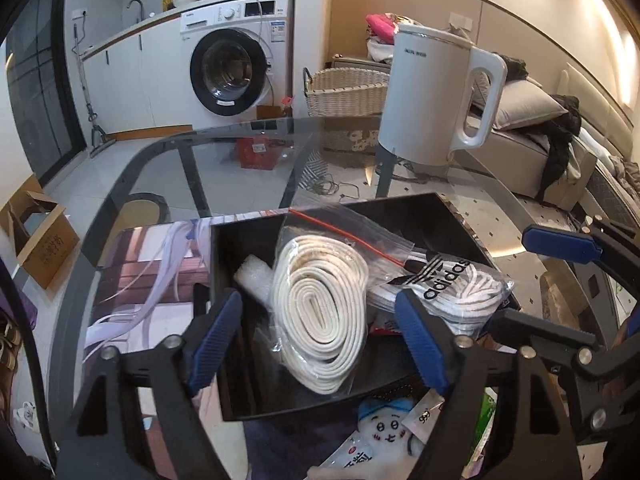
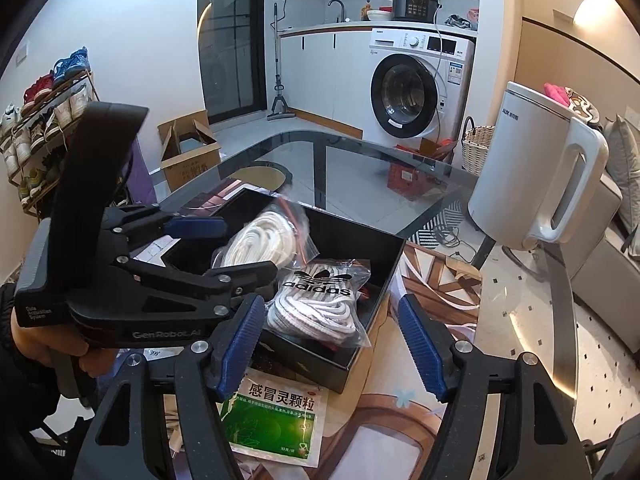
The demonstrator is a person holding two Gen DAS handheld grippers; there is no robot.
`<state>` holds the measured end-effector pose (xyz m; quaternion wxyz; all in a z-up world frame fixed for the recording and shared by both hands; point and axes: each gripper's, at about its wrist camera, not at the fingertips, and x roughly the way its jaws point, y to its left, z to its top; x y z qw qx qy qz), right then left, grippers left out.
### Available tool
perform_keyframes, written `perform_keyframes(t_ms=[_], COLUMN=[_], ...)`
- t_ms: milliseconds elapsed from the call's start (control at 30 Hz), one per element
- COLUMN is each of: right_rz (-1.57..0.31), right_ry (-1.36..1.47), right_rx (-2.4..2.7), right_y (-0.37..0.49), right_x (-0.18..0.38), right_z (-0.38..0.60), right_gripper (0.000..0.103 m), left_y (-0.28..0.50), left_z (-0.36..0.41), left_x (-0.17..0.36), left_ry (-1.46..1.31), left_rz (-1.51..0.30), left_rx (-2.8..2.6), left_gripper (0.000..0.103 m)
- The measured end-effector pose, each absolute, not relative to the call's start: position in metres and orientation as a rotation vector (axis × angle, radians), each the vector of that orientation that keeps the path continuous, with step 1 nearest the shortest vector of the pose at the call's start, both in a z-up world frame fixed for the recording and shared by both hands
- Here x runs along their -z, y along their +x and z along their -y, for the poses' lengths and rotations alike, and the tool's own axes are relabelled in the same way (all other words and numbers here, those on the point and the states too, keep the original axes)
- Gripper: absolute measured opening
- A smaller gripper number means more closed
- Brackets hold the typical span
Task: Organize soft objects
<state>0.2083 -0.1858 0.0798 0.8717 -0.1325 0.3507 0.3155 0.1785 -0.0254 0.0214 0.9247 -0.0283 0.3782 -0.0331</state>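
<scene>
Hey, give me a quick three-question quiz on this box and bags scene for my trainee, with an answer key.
1. True or false: the bag of coiled white cord lies inside the black box.
2. What lies flat on the mat, just outside the box?
A. green medicine sachet
B. a spoon
C. a mug
3. Fill in: the left gripper has its jaws ____.

Key: 1 true; 2 A; 3 open

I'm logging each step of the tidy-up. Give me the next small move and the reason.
Probably lift the left gripper clear. Its jaws stand open around the bag of coiled white cord, which already lies in the black box beside the adidas bag. The right gripper, also open and empty, could then reach for the green sachet outside the box.
</scene>
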Motion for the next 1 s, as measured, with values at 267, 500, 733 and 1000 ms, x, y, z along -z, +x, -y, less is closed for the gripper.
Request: perform_keyframes(t_ms=[267, 500, 733, 1000], right_rz=[-0.706, -0.696, -0.686, -0.703], right_ry=[-0.263, -0.249, -0.217, -0.187], right_rx=[-0.659, -0.652, -0.646, -0.626], right_y=[0.196, 0.186, 0.177, 0.167], right_x=[-0.088, -0.091, -0.092, -0.083], right_z=[0.192, 0.195, 0.199, 0.205], right_gripper=[0.081, 0.088, 0.101, 0.102], left_y=[0.158, 0.139, 0.117, 0.105], left_z=[0.008, -0.009, -0.016, -0.011], left_x=[-0.035, -0.036, -0.035, -0.029], left_ry=[-0.049, -0.070, -0.063, -0.039], left_rz=[-0.715, -0.700, -0.678, -0.677], left_rx=[0.004, -0.012, 0.000, 0.041], left_gripper=[0.103, 0.103, 0.103, 0.103])
